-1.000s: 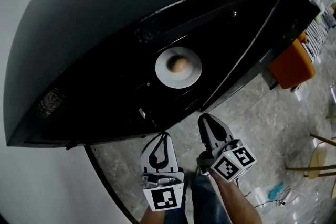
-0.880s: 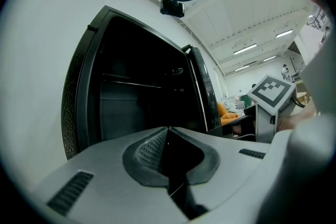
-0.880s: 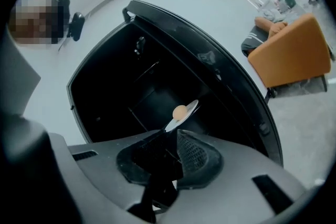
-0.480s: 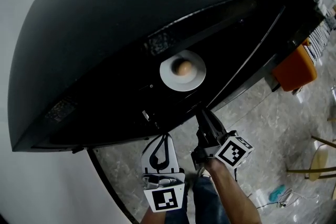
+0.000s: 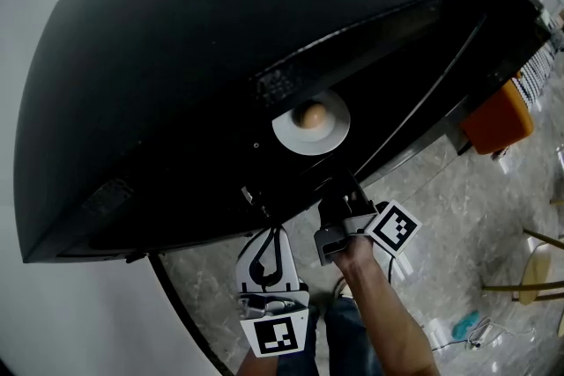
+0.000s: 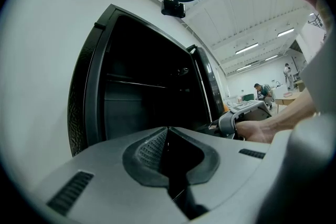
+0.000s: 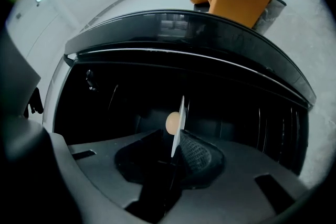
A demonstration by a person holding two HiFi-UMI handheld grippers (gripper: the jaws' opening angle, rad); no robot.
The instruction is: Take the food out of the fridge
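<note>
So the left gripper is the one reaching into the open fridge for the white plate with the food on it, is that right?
Not quite: it is the right gripper that reaches into the fridge, and the right gripper view shows the rim of the white plate between its jaws. The left gripper hangs outside, in front of the fridge, holding nothing, as the head view shows.

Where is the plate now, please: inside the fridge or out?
Inside: the plate with its round food sits in the dark interior of the open fridge.
</note>
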